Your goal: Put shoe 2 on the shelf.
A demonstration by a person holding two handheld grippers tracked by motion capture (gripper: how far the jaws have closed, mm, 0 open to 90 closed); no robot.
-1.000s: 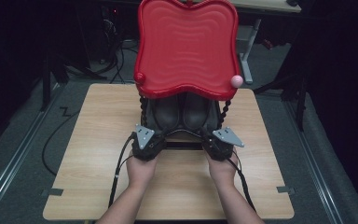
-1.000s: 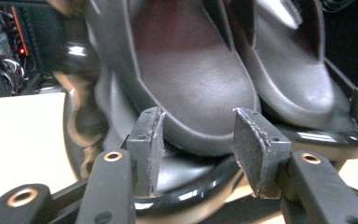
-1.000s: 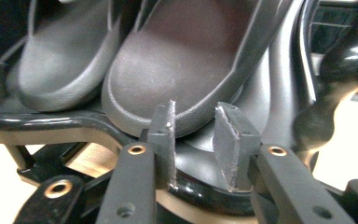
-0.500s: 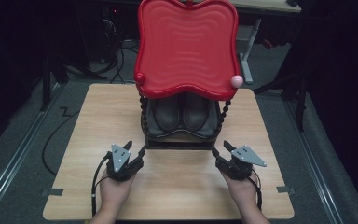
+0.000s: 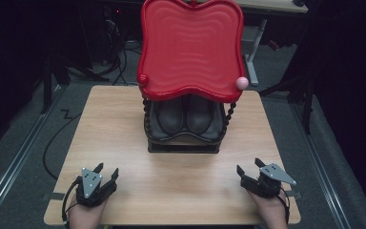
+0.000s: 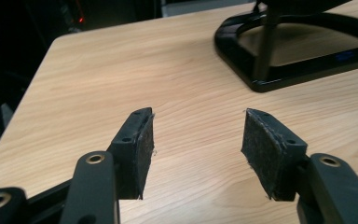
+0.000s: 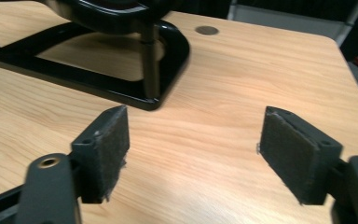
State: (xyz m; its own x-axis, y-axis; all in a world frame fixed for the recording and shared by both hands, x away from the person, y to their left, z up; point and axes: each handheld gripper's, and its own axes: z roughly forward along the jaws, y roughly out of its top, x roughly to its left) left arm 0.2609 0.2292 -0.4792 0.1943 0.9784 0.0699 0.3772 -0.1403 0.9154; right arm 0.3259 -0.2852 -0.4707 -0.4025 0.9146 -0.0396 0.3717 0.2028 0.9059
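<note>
The wooden table (image 5: pixel 124 138) takes up the middle of the high view, with dark grey floor and cables in the gloom at the upper left of the frame. At its centre stands a two-tier rack (image 5: pixel 183 143), black at the base with beaded posts, its big red tray (image 5: pixel 190 47) tilting toward the top of the frame. A pair of black shoes (image 5: pixel 188 117) sits side by side on the lower shelf, toes forward, tucked under the tray. At the lower left of the frame the left gripper (image 5: pixel 106 172) rests near the table's front edge, and at the lower right sits the right gripper (image 5: pixel 249 167); both are well apart from the rack. Their jaws have just been opening and now stand released, with nothing but bare wood between the pads (image 6: pixel 144 149) in each gripper view. The shoes look placed, so the step seems to be pulling clear. To do that well, I'd keep both hands low, level and wide of the posts so no cable snags the rack.
</note>
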